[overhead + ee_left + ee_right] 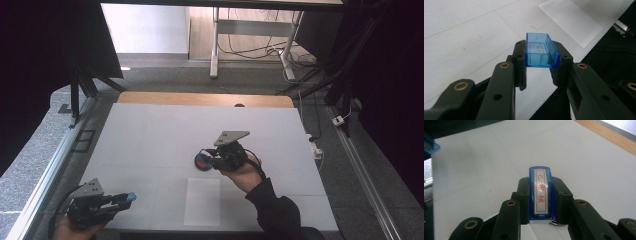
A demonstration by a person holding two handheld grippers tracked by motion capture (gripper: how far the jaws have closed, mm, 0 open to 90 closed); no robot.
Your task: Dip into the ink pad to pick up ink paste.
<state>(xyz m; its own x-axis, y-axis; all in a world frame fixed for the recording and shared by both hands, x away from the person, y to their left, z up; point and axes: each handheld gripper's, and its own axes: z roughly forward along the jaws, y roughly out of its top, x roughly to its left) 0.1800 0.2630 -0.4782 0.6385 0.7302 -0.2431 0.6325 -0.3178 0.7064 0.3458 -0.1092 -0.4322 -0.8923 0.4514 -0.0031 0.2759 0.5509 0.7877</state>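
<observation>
In the left gripper view, my left gripper (540, 47) is shut on a clear blue rectangular cap (541, 53), its hollow side facing up. In the high view that gripper (125, 199) rests near the table's front left corner with the cap (131, 196) at its tips. My right gripper (541, 182) is shut on a blue stamp (541, 195) whose white label carries red characters. In the high view the right gripper (209, 159) points left at mid-table, right beside a round black pad (201, 162) with red in it. Whether the stamp touches the pad I cannot tell.
A white sheet of paper (202, 201) lies near the front edge between the two hands. The white table cover (150, 135) ends at a wooden strip (205, 99) along the far side. Metal rails (50, 170) run along both table sides.
</observation>
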